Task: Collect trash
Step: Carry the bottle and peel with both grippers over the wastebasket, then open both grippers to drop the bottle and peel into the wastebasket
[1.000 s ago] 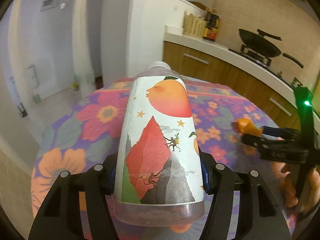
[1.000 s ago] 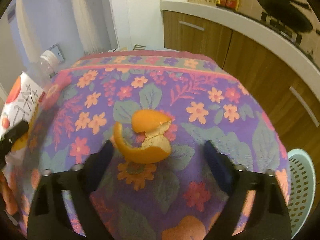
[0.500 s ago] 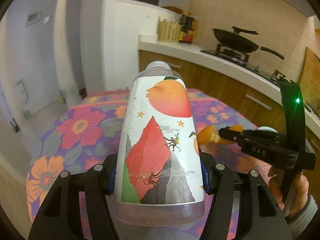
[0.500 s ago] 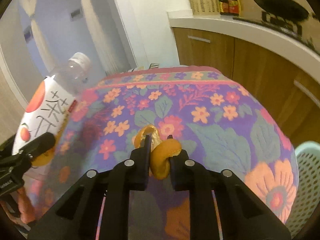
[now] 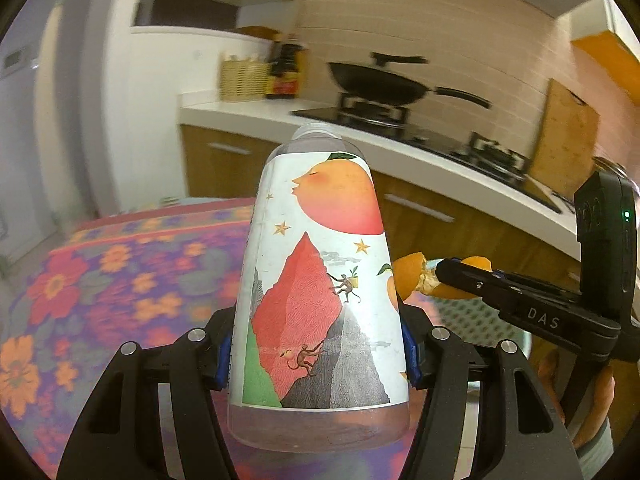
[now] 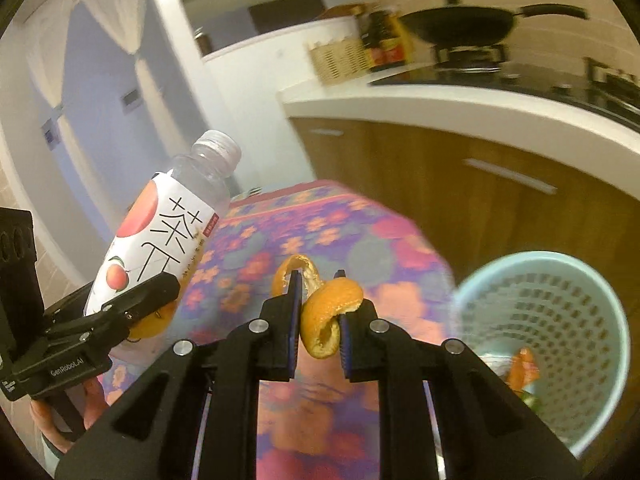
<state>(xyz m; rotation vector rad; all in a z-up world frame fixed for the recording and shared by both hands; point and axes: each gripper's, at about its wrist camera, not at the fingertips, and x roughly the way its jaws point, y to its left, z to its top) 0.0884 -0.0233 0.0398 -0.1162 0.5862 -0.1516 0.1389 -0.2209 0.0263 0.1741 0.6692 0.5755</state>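
Observation:
My left gripper (image 5: pixel 316 344) is shut on an empty clear plastic bottle (image 5: pixel 316 280) with a peach-and-mountain label, held tilted above the flowered table. The bottle also shows in the right wrist view (image 6: pixel 168 236), with the left gripper (image 6: pixel 132 312) on its lower part. My right gripper (image 6: pixel 318 320) is shut on a curled orange peel (image 6: pixel 324 312) and holds it in the air above the table's right edge. The peel (image 5: pixel 412 276) and right gripper (image 5: pixel 460 276) also show in the left wrist view, right of the bottle.
A light blue perforated waste basket (image 6: pixel 552 320) stands on the floor right of the table (image 6: pixel 320 224), with some scraps inside. Wooden cabinets (image 6: pixel 500 200) and a white counter with a wok (image 5: pixel 380 84) run behind. The flowered tablecloth (image 5: pixel 120 272) lies below.
Both grippers have lifted and swung right with their loads. The right gripper closed on the peel and raised it off the table. The basket has come further into the right wrist view.

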